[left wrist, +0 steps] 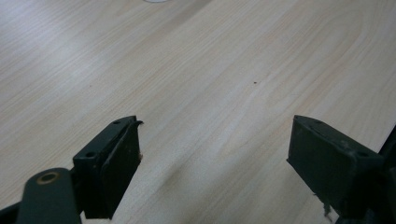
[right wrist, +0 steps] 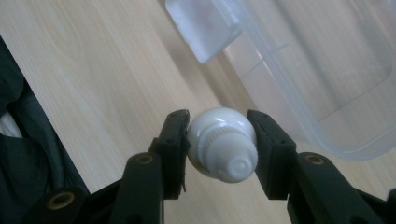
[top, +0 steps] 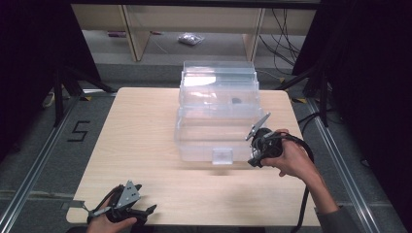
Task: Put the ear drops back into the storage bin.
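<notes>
Right gripper [right wrist: 218,140] clamping white bulb [right wrist: 222,144], tilted

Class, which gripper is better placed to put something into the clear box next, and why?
Right: the right gripper already grips a white bulb beside the clear box. The left gripper is open at the table's near edge.

We see a light wooden tabletop [top: 141,145] with rounded corners and fine grain running along its length. Directly on it sits a clear plastic container [top: 214,136], placed right of the middle and reaching toward the far edge. Its box part stands at the far side, and its open lid lies flat on the wood on the near side, with a small latch tab [top: 222,156] at the lid's near edge. The left half of the tabletop and the strip along the near edge are bare wood.
</notes>
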Demonstrator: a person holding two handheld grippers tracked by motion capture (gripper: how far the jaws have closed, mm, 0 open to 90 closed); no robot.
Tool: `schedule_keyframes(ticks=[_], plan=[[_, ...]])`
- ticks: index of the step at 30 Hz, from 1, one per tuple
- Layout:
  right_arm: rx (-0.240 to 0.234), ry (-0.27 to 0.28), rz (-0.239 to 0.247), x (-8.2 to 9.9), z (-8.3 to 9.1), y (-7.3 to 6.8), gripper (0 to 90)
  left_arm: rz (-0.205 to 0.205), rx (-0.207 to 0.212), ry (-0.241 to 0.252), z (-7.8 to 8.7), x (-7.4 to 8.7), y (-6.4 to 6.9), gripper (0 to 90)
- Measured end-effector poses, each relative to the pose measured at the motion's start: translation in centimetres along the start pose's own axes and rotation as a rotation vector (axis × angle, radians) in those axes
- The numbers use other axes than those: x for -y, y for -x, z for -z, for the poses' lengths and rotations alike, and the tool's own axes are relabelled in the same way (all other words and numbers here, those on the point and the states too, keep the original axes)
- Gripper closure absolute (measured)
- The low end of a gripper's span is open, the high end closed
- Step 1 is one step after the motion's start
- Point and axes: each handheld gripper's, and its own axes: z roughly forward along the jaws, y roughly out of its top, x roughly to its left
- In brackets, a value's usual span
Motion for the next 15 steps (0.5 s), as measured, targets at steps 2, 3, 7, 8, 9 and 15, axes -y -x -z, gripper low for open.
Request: schedule_keyframes(ticks=[2,3,7,8,9,15], plan=[[0.013,0.0,-0.001,-0.3,0.4,0.2,60.2,0.001,0.01,0.0,0.0,0.0,0.0,16.4],[0.01,0.002,-0.004,-0.5,0.5,0.4,60.2,-0.002,-0.005,-0.005,0.0,0.0,0.0,16.4],[0.014,0.009,-0.009,-1.0,1.1,1.0,60.1,0.0,-0.001,-0.004,0.1,0.0,0.0,16.4],[0.014,0.011,-0.01,-1.2,1.2,1.2,60.2,-0.002,-0.003,-0.005,0.1,0.0,0.0,16.3],[0.014,0.011,-0.01,-1.2,1.2,1.2,60.2,-0.002,-0.003,-0.005,0.1,0.0,0.0,16.4],[0.033,0.002,-0.02,-1.8,1.8,2.3,60.2,0.0,-0.004,-0.004,0.1,0.0,0.0,16.4]])
